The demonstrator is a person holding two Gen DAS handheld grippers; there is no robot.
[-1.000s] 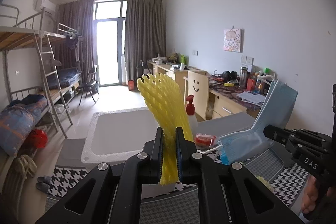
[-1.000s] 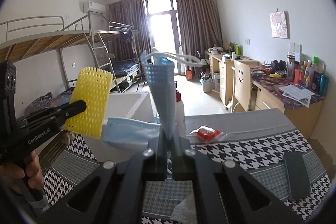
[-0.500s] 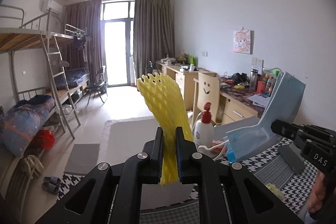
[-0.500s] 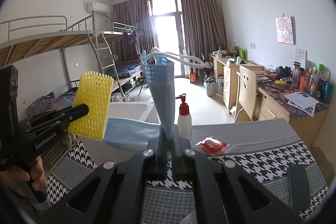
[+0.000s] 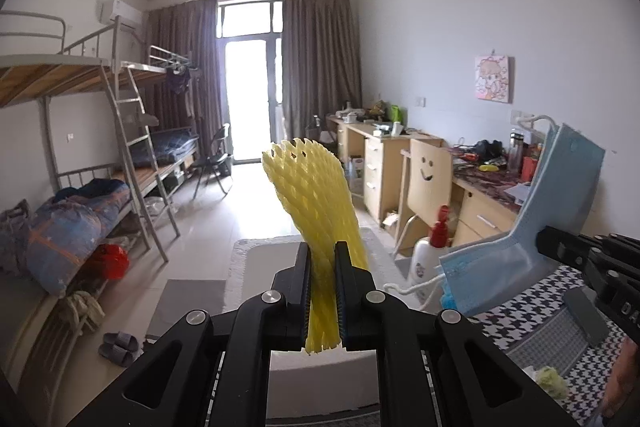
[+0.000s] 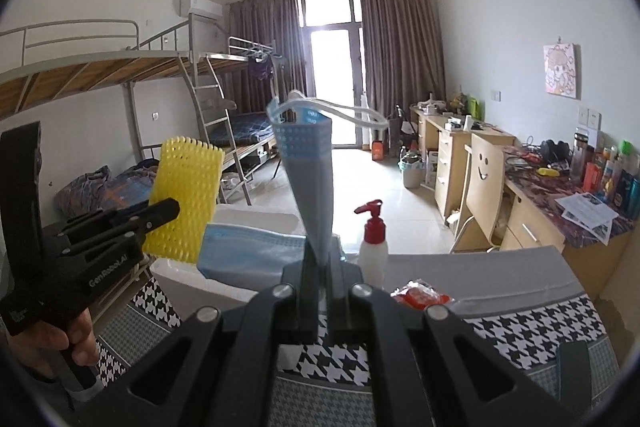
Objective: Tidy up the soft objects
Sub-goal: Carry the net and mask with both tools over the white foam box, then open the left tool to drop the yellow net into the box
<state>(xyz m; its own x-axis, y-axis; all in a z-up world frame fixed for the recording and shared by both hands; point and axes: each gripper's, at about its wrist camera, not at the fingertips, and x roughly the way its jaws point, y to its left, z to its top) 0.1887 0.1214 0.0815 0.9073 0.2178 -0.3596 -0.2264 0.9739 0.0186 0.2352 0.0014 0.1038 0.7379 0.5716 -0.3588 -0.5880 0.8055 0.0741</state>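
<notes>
Both grippers have moved a bit sideways vs. a moment ago, so the white foam box point(image 5: 256, 267) now sits just below and ahead. Left gripper point(image 5: 322, 301) stays clenched on the yellow foam net point(image 5: 316, 203) above the box; right gripper point(image 6: 319, 291) stays clenched on the blue face mask point(image 6: 312, 187) beside it. I judge both soft items are near the drop-off, not yet released.

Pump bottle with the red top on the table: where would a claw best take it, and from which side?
Grip the pump bottle around its white body below the red pump, coming in level from the near side. It stands upright, the pump head juts sideways on a narrow neck, and the red packet lies close to its right.
</notes>
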